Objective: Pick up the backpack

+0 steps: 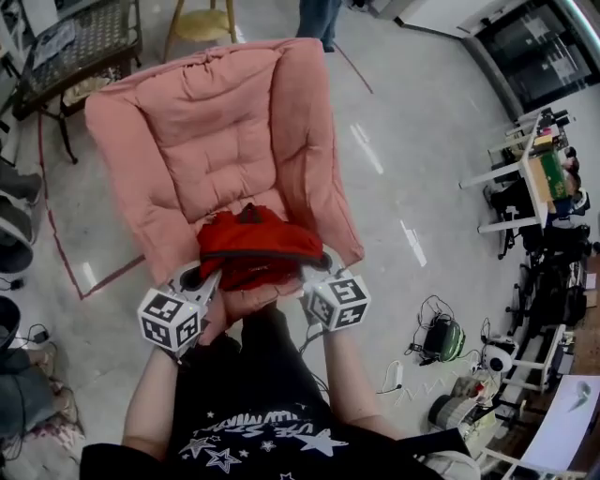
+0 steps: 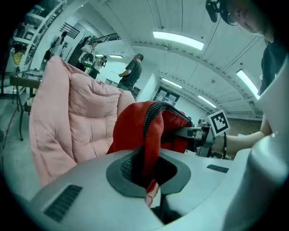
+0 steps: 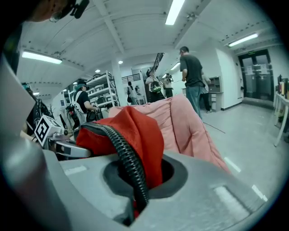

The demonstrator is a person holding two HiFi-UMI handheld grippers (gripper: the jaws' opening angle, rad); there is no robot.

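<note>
While aloft, backpack (image 1: 258, 246) between 2 grippers' (image 1: 208, 274) (image 1: 315, 272) fingers (image 2: 67, 185) (pinched).

This looks like a robotics lab or workshop, not a home. In the head view a wide, polished grey floor (image 1: 403, 141) runs out to dark glass doors (image 1: 534, 56) at 2 o'clock, a cluttered desk (image 1: 539, 173) stands at 3 o'clock, and loose cables (image 1: 398, 375) and a green-and-black device (image 1: 442, 337) lie at 4 o'clock. The right tool's view shows long ceiling strip lights (image 3: 174, 11), metal shelves (image 3: 101, 88) and people (image 3: 192, 72) standing about. A pink padded armchair (image 1: 216, 131) at 12 o'clock is the one homely thing.
</note>
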